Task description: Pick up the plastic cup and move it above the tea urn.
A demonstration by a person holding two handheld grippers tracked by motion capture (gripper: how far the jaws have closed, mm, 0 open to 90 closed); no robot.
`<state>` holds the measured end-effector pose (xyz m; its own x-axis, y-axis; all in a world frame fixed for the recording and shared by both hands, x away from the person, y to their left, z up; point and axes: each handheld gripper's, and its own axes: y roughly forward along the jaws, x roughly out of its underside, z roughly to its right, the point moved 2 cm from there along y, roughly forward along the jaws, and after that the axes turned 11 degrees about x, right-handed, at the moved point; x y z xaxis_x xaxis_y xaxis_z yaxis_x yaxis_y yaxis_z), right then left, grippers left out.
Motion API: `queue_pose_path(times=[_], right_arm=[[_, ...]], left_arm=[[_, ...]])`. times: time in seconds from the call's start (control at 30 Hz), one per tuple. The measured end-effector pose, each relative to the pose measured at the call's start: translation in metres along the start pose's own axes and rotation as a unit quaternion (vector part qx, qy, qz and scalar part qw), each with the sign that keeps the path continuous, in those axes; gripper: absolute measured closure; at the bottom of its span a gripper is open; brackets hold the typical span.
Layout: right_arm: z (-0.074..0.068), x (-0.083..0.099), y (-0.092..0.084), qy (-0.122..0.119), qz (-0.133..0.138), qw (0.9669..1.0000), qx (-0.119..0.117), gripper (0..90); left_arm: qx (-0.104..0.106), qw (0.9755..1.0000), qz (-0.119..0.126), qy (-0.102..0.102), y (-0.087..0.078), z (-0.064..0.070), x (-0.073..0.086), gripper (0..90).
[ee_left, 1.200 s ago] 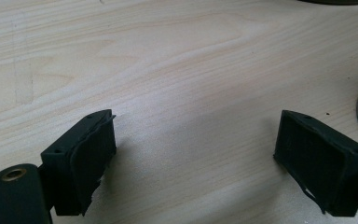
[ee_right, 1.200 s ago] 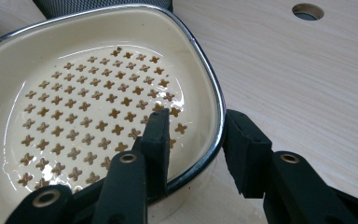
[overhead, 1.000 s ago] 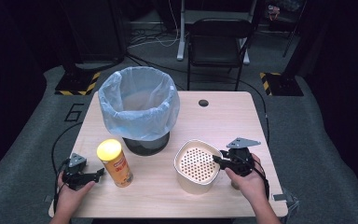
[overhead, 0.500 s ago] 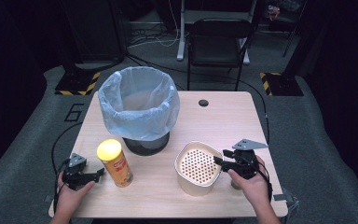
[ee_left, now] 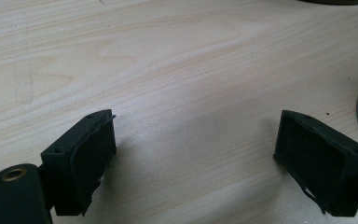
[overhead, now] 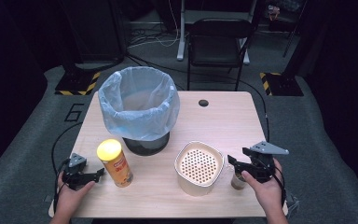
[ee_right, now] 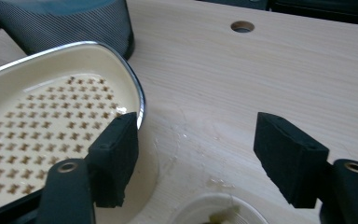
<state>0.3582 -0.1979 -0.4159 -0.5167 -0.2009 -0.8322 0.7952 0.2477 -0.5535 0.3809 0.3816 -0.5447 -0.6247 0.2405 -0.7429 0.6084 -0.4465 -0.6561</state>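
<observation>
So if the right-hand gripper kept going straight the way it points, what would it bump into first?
Most likely the cream container. The right gripper points at its near wall, jaws open and just widened, nothing between them. Depth is hard to judge.

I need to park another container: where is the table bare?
Bare: the far right, around the round hole, beyond the cream perforated pot. Crowded: the near edge, from the yellow-lidded can to the small cup.

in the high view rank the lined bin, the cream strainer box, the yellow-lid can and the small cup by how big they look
1. lined bin, clearly largest
2. cream strainer box
3. yellow-lid can
4. small cup, smallest, partly hidden by the right gripper

The box, can and cup sit nearer the camera than the bin, so the bin's lead is real.
</observation>
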Motion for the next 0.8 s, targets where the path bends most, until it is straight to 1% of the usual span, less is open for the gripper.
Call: queue_pose_path(times=[0.07,0.2,0.3,0.37,0.43,0.5,0.6,0.7,0.73,0.8], right_arm=[[0.002,0.005,-0.001,-0.001,-0.007,0.9999,0.012,25.5],[0.005,0.019,-0.003,-0.001,-0.018,0.9995,0.026,21.4],[0.004,0.029,-0.001,-0.002,-0.025,0.9993,0.028,20.8],[0.002,0.036,0.001,-0.013,-0.033,0.9989,0.030,19.8],[0.000,0.041,0.003,-0.017,-0.035,0.9986,0.035,19.1],[0.000,0.044,0.004,-0.023,-0.030,0.9983,0.044,17.7],[0.001,0.048,0.007,-0.026,-0.038,0.9976,0.052,16.5],[0.002,0.053,0.010,-0.025,-0.046,0.9971,0.055,16.3],[0.002,0.054,0.011,-0.020,-0.047,0.9972,0.055,16.4],[0.002,0.057,0.014,-0.018,-0.052,0.9969,0.057,16.4]], left_arm=[[0.000,1.0000,0.001,0.001,0.000,0.000,0.000,12.0],[0.000,1.0000,0.000,0.000,0.000,0.000,0.000,12.0],[0.000,1.0000,0.000,0.000,0.000,0.000,0.000,12.0],[0.000,1.0000,0.000,0.000,0.000,0.000,0.000,12.0],[0.000,1.0000,0.000,0.000,0.000,0.000,0.000,12.0],[0.000,1.0000,0.000,0.000,0.000,0.000,0.000,12.0],[0.000,1.0000,0.000,0.000,0.000,0.000,0.000,12.0],[0.000,1.0000,0.000,0.000,0.000,0.000,0.000,12.0],[0.000,1.0000,0.000,0.000,0.000,0.000,0.000,12.0],[0.000,1.0000,0.000,0.000,0.000,0.000,0.000,12.0]])
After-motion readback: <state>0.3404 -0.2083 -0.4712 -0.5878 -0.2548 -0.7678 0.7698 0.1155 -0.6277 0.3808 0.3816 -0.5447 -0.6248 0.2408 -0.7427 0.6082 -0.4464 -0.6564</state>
